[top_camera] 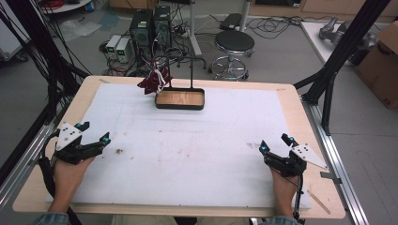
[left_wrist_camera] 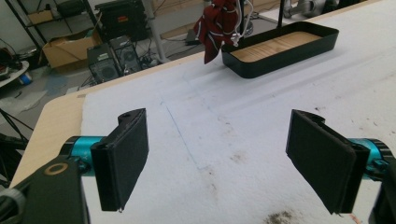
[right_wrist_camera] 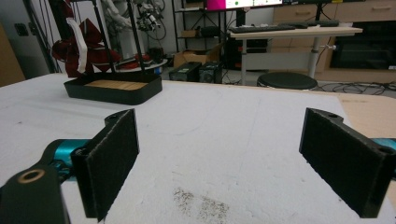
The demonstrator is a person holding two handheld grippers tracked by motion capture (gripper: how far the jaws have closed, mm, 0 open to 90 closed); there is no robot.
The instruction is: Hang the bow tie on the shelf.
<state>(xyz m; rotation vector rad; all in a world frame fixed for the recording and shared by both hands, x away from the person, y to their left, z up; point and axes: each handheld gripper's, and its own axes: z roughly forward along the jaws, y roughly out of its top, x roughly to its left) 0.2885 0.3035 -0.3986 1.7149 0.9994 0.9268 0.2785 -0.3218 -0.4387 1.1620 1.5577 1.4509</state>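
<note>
Jaws on both grippers stand spread with nothing between them. The left gripper [top_camera: 96, 132] sits low over the near left of the white mat [top_camera: 187, 140], and the right gripper [top_camera: 274, 143] low over the near right; each hand grips its tool from the table's [top_camera: 291, 93] near edge.

Well apart from both, at the far middle of the mat, stands a black tray [top_camera: 180, 99] with a wooden floor and a thin black stand [top_camera: 191, 70] rising from it. A red cloth [top_camera: 155, 80] with white trim hangs from the stand's left end, draping down just beside the tray's left corner.

That cloth looks light, soft and limp, so it will likely fold and swing rather than hold shape. A pinch on a bunched fold or along the white trim seems the surest hold; the padded jaws should not slip on fabric.

The left gripper view shows the cloth [left_wrist_camera: 215, 25] hanging past the tray's [left_wrist_camera: 280, 58] rim, its bottom tip clear of the mat. The right gripper view shows the cloth [right_wrist_camera: 77, 44] side-on against the stand's [right_wrist_camera: 133, 32] uprights. The high view alone gives both grippers' spacing from the tray.
</note>
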